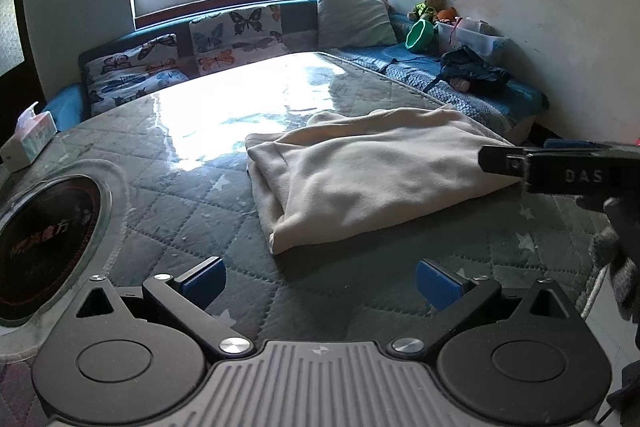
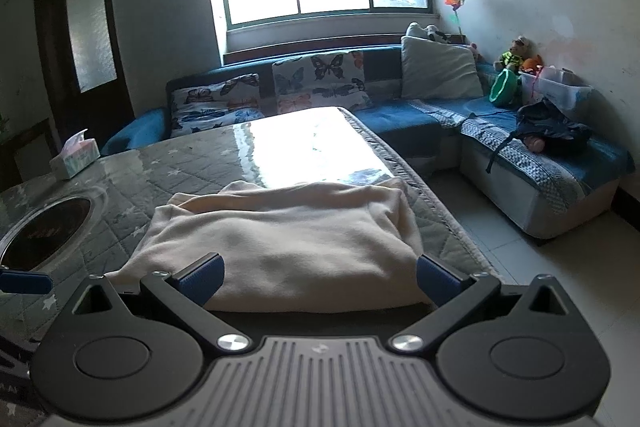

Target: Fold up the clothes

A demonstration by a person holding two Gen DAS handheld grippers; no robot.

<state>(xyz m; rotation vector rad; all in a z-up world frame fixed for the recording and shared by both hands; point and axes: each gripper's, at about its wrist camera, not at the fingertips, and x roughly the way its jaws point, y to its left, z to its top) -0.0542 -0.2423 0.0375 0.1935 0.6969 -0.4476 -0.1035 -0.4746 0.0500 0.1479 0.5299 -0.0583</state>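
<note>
Taking the folded cream garment [image 1: 360,171] as our landmark, we start far to its left, where a tissue box [image 1: 28,141] stands at the table's edge, and nearer the camera a dark round inset [image 1: 44,247] with a pale rim is set into the quilted grey cover of the table [image 1: 180,195]. Behind the garment on that side, two butterfly-print cushions [image 1: 132,71] lean against the blue sofa [image 1: 304,9] under the window. Our left gripper [image 1: 320,285] hovers just in front of the garment, its blue-padded fingers [image 1: 204,279] spread wide with nothing between them and the cloth not touched. The garment itself lies on the table toward its right edge: a soft, fleecy, cream piece folded into a thick, roughly rectangular bundle, with layered edges showing on its left side and gentle wrinkles across the top. In the right wrist view our right gripper [image 2: 320,281] sits low at the garment's [image 2: 280,243] near edge, fingers well apart, the cloth lying between and beyond the pads; we cannot tell whether they touch it. In the left wrist view that gripper's black finger [image 1: 504,159] reaches in over the garment's right corner. Right of the garment, beyond the table, a dark garment [image 2: 552,127] lies on the sofa beside a clear plastic bin [image 2: 560,87] and a green bowl [image 2: 505,87].
</note>
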